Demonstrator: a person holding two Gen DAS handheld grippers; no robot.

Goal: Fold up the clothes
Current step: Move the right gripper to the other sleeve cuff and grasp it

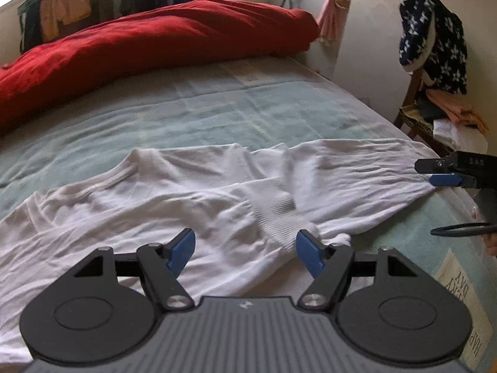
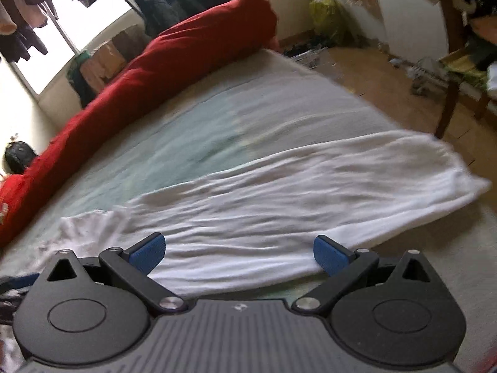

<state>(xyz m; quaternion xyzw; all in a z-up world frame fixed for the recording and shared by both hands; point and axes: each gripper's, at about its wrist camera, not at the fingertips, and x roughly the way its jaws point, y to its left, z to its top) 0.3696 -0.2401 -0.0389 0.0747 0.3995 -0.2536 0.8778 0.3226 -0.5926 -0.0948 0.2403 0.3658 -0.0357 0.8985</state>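
Both claws stand open, empty, over the white garment (image 1: 192, 199) spread rumpled on the bed (image 1: 217, 105); left claw (image 1: 245, 253) should pinch the ribbed cuff (image 1: 276, 208); right claw (image 2: 239, 256) the near edge; lift together.

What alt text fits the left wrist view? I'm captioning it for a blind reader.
A white garment lies spread and wrinkled across a pale blue bed; the left gripper hovers open over it, holding nothing. A red duvet is bunched behind, and the right gripper enters at the right edge.
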